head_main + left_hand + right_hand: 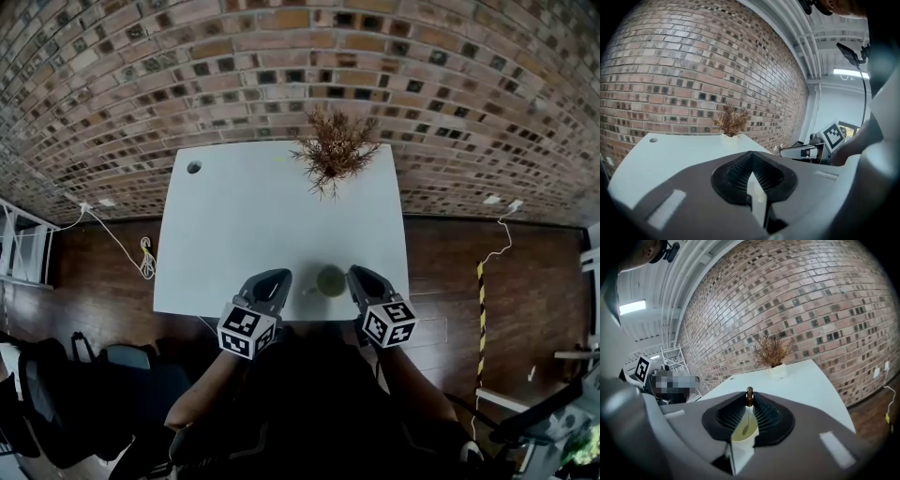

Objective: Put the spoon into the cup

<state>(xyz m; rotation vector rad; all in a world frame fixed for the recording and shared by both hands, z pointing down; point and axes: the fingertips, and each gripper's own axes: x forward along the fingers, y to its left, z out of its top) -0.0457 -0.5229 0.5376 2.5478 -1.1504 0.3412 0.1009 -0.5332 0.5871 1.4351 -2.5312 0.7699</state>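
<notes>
Just by the table (262, 225) edge, right hand-held gripper (356, 276) clamps spoon (749, 397) by cup (330, 279); left hand-held gripper (280, 277) clenched.

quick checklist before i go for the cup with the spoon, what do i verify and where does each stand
1. Grip: ok, the right gripper pinches the thin spoon by its brown handle end.
2. Target: ok, the round olive-green cup stands near the white table's front edge, between the grippers.
3. Cup mouth free: ok, nothing covers it.
4. Spoon above cup: not ok, the right gripper sits beside it.
5. Other hand: ok, the left gripper has its jaws together, nothing between, left of the cup.
6. Path: ok, the dry brown plant stands at the far edge.
</notes>
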